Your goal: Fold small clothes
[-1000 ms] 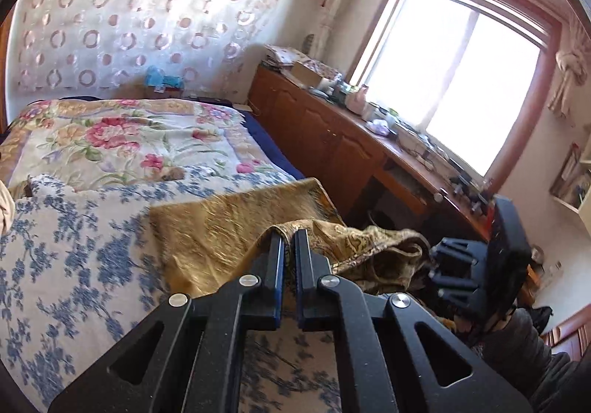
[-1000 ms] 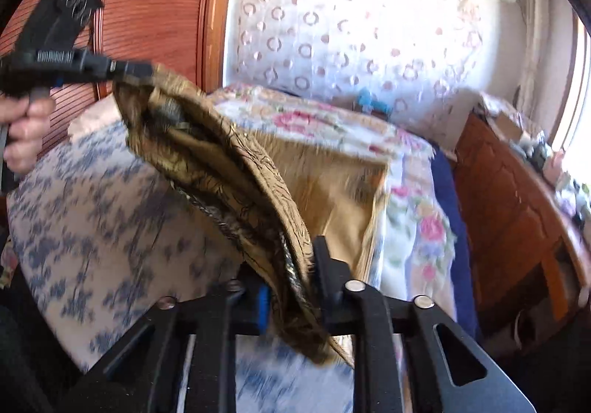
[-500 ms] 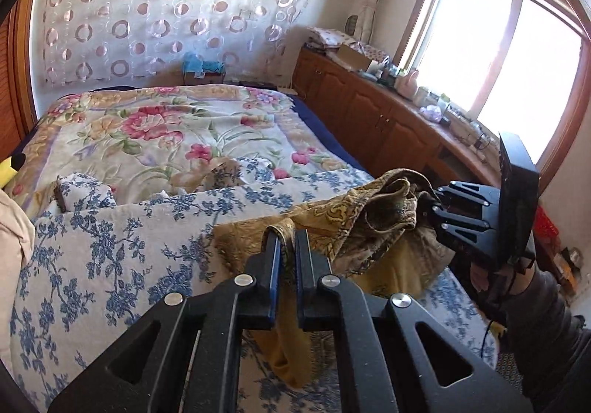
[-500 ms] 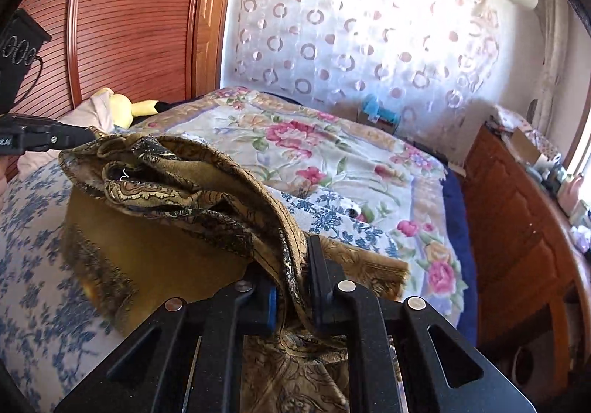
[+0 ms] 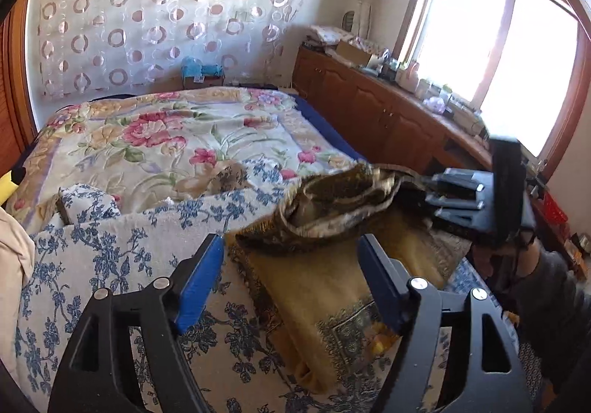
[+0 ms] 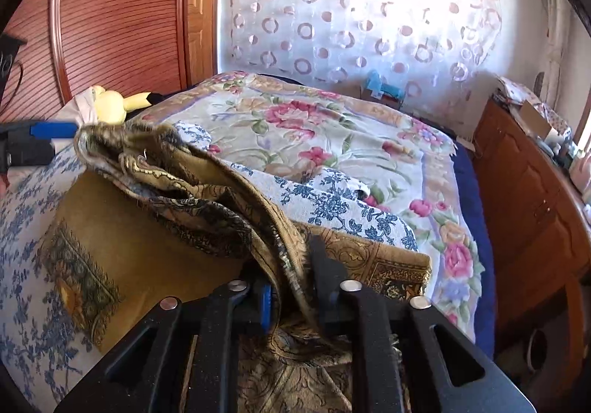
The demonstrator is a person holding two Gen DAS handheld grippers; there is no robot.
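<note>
Cloth: we see a gold paisley scarf, folded, lying near on the blue-flowered sheet.
Left gripper: opening wide, empty.
Right gripper: opening, fabric between jaws.
Room: bed, window right.

A bed under a floral quilt fills the room, with a blue-flowered cover nearer. Behind it hangs a sheer curtain dotted with rings. A long wooden cabinet, its top cluttered, runs beneath a bright window. A slatted wooden door stands at the bed's other side.
</note>
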